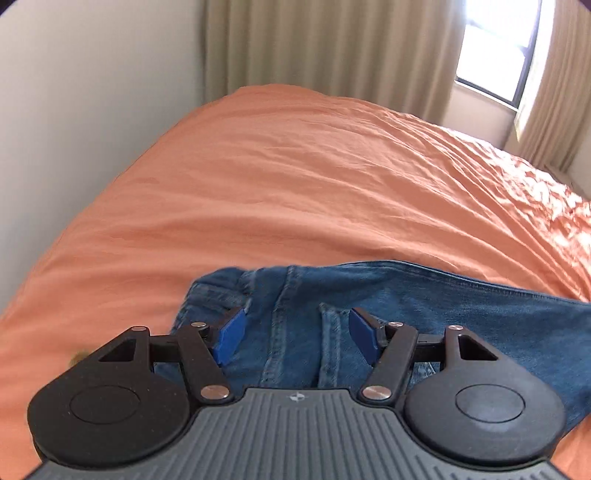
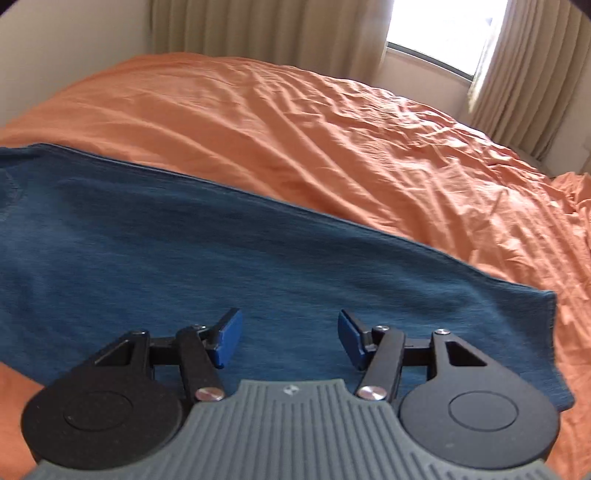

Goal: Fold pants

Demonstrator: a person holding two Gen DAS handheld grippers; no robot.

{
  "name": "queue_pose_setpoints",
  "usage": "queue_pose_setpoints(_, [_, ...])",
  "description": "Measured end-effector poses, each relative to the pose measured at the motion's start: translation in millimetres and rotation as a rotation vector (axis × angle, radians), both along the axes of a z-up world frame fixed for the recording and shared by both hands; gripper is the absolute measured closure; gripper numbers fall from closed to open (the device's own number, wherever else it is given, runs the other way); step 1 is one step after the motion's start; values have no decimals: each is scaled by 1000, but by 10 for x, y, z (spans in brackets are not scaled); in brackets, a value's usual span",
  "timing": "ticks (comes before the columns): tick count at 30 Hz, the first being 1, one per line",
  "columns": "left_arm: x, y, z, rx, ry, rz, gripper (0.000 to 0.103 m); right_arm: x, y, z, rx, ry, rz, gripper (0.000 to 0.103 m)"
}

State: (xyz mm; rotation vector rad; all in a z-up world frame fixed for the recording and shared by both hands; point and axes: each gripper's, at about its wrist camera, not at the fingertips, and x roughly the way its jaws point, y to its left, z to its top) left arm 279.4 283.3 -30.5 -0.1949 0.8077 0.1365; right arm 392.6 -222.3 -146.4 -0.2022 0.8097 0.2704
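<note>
presently, the pants (image 1: 388,295), blue denim jeans, lie flat on the orange bedsheet (image 1: 295,177) along its near edge; left wrist view: the waist end with its belt loops and vertical stitched seams lies directly under the left gripper (image 1: 295,334), and the rest of the garment runs off to the right; the left gripper's 2 blue pads (image 1: 231,341) are spread wide apart with denim visible in the gap between them; nothing is pinched; whether the pad tips touch the cloth cannot be determined from this view; right wrist view: the pants (image 2: 184,240) appear as a long smooth band crossing from the left border down to the right, ending in a straight hem at the lower right; the right gripper (image 2: 290,338) sits above the leg section near that hem; its 2 blue pads (image 2: 229,338) are likewise spread wide, gripping nothing; contact with the cloth cannot be determined; the bedsheet (image 2: 332,147) is wrinkled beyond the garment, most heavily toward the right; beige curtains (image 2: 258,26) hang behind the bed; a bright window (image 2: 443,33) is at upper right; a pale wall (image 1: 74,92) borders the bed on the left
</note>
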Motion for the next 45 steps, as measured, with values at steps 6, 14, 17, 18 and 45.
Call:
queue_pose_setpoints(6, [-632,554,-421,-274,-29,236,27,-222,724,-49,235,72,-3,49])
queue_pose_setpoints(14, [-900,838,-1333,-808,-211,502,26,-227,1381,-184,285,136,-5,49])
queue_pose_setpoints(17, [-771,829,-1535,-873,-250,547,28,-147,1457,-299,238,165,-9,49])
queue_pose_setpoints(18, [-719,825,-1563,-875,-258,553,31,-145,1465,-327,225,171,-8,49])
queue_pose_setpoints(45, [-93,-131,-846,40,-128,522,31,-205,712,-181,121,126,-91,48])
